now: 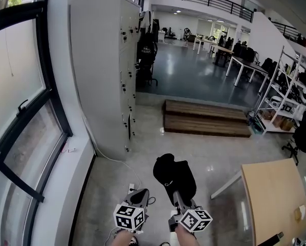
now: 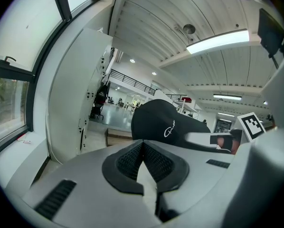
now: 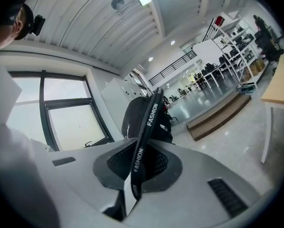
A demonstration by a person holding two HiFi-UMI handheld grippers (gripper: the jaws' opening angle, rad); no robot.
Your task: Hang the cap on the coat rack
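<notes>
Grey polished floor (image 1: 204, 147) fills most of the head view and runs ahead of both grippers to a far hall, where the desks are too small to count. One tall window (image 1: 20, 111) stands to the left of the left gripper, cut off by the picture's edge. One white locker cabinet (image 1: 99, 70) rises ahead and left of that gripper and blocks the view behind it. One wooden step (image 1: 206, 119) of two levels lies well ahead of the right gripper. One pale wooden bench (image 1: 273, 199) sits to the right of the right gripper, cut off at the lower and right edges; a small thing on it is too small to tell.

One black cap (image 1: 174, 176) sits at the front of the right gripper (image 3: 138, 163) and hides its tips in the head view; the peak cannot be made out. This gripper is clenched on the cap's black strap (image 3: 146, 127), printed FASHION, which runs up between its pads. The left gripper (image 2: 143, 160) is closed on nothing, just beside the cap on its left.
</notes>
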